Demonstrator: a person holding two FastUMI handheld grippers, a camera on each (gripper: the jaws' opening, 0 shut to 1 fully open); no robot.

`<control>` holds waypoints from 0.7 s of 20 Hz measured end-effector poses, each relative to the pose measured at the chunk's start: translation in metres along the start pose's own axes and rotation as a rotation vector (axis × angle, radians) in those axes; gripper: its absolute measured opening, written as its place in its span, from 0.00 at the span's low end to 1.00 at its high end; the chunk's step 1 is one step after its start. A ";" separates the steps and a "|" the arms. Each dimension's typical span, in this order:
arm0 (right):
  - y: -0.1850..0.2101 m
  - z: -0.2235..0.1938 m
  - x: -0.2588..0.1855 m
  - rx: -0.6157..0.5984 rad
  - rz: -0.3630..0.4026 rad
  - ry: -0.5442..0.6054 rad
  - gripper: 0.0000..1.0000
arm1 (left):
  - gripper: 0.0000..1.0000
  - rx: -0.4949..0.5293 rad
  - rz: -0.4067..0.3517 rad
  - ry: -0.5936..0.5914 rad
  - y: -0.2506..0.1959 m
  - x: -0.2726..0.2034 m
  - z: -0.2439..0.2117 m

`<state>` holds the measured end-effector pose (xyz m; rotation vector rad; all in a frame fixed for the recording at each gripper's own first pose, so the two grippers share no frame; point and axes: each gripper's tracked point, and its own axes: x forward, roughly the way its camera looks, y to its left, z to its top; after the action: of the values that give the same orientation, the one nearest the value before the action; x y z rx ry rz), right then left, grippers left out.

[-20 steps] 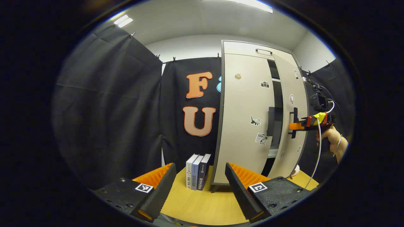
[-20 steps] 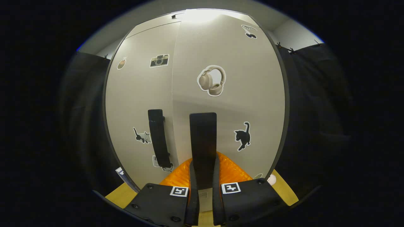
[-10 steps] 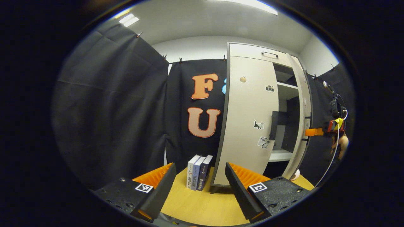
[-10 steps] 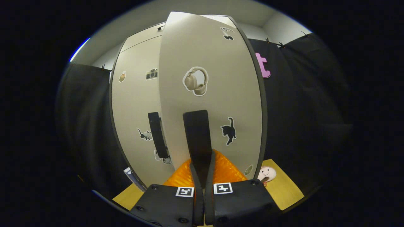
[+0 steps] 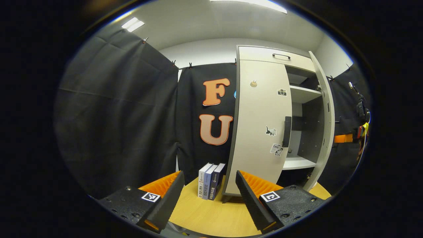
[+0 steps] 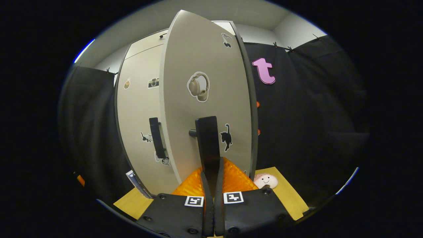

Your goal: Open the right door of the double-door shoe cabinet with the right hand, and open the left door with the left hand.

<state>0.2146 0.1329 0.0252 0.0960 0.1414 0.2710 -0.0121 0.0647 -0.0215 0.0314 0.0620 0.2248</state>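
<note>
In the left gripper view, our left claw (image 5: 208, 198) hangs released at the bottom, its two black and orange fingers spread wide over the wooden bench (image 5: 211, 215) with nothing between them. Beyond the gap, three books (image 5: 210, 181) stand upright on the bench, just beside the cabinet's lower left corner. To their right rises the shoe cabinet (image 5: 264, 54). Its left door (image 5: 261, 129) is flush and shut, carrying a few small stickers and a black upright handle (image 5: 287, 131) near its right edge. Further right, the right door (image 5: 326, 122) is swung out and seen nearly edge-on, so the white shelves (image 5: 297, 162) inside are open to view. At the far right, past that door, we see an orange part of the other claw (image 5: 343, 138), too small for detail.

In the right gripper view, the closed left door (image 6: 137, 125) sits to the left with its handle (image 6: 155, 137). The right door (image 6: 205, 66) stands angled out toward us, with a headphone sticker (image 6: 198, 86) up high and a cat sticker (image 6: 226, 137) lower down. Our right claw (image 6: 211, 172) is clenched on that door's black handle (image 6: 206, 135), both fingers pressed against its sides. To the right, a small round smiling toy (image 6: 265, 180) lies on the bench (image 6: 290, 201) near the foot of the door.
</note>
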 end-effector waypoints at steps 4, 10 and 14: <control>-0.015 0.002 -0.006 -0.018 -0.027 -0.012 0.09 | 0.95 0.008 -0.017 -0.003 -0.022 -0.002 0.002; -0.043 0.008 -0.011 -0.077 -0.101 -0.035 0.08 | 0.95 0.009 -0.041 -0.003 -0.050 -0.013 0.006; -0.047 0.007 -0.012 -0.065 -0.098 -0.031 0.08 | 0.94 0.015 -0.051 -0.013 -0.064 -0.015 0.013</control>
<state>0.2169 0.0839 0.0287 0.0288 0.1060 0.1756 -0.0115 -0.0013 -0.0106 0.0467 0.0517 0.1732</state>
